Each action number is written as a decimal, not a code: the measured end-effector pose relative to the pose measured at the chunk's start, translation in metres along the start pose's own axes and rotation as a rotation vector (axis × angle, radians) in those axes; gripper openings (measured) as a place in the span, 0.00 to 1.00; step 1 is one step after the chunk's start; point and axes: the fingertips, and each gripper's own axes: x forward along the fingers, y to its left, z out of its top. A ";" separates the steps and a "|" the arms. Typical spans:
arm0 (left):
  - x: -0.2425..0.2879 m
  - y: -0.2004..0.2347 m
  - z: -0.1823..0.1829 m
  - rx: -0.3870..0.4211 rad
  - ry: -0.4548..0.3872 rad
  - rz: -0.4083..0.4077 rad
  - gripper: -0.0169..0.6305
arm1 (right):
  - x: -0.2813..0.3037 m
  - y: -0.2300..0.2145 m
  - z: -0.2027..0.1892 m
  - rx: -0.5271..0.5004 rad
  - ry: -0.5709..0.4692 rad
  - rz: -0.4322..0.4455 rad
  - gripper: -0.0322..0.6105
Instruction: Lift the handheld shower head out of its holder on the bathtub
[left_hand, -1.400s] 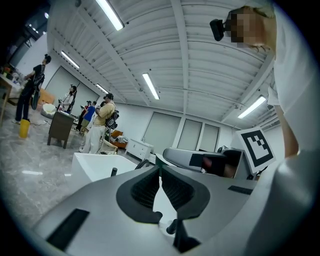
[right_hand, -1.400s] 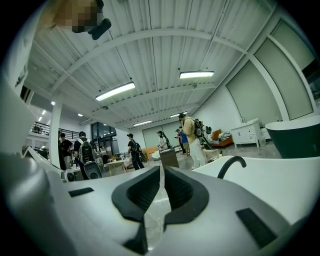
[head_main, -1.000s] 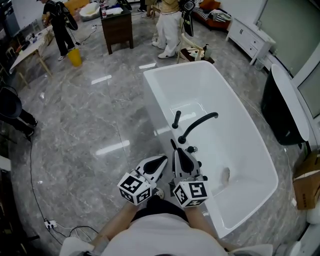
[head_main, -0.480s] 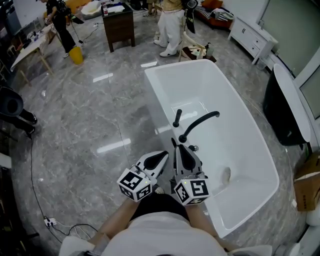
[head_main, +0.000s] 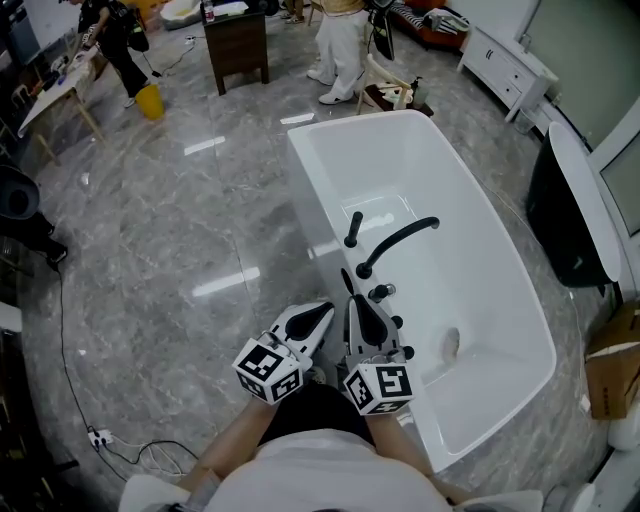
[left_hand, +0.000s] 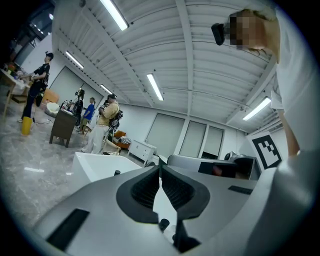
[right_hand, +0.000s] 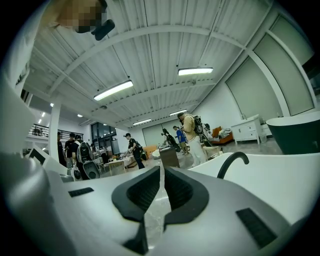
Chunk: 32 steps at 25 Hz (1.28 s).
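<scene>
Left gripper (head_main: 326, 310): fingers together, empty, outside the bathtub (head_main: 300, 185) rim. Right gripper (head_main: 356, 302): fingers together, at the rim, nearer. Handheld shower head (head_main: 352, 230) stands upright on that rim straight ahead (beside the spout (head_main: 405, 238)), untouched.

I find the room brightly and evenly lit by long white ceiling strip lights (left_hand: 155, 86), which show in both gripper views. In the head view the glossy grey marble floor (head_main: 150, 250) carries pale glare streaks, and the white glossy freestanding bathtub (head_main: 360, 123) is close to overexposed. Shadows are soft and short. All views bend strongly at the edges, and the gripper views go black at the corners. Close to the lens, the grey left gripper (left_hand: 160, 167) and the grey right gripper (right_hand: 162, 170) are slightly out of focus.
</scene>
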 end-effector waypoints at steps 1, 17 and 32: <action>0.002 -0.001 0.001 -0.001 0.000 -0.007 0.06 | 0.002 -0.003 0.000 0.001 0.006 -0.010 0.09; 0.042 0.035 0.017 -0.005 0.031 -0.032 0.06 | 0.052 -0.031 0.009 0.007 0.012 -0.049 0.09; 0.109 0.101 0.052 -0.001 0.057 -0.104 0.06 | 0.137 -0.071 0.037 -0.017 -0.021 -0.146 0.35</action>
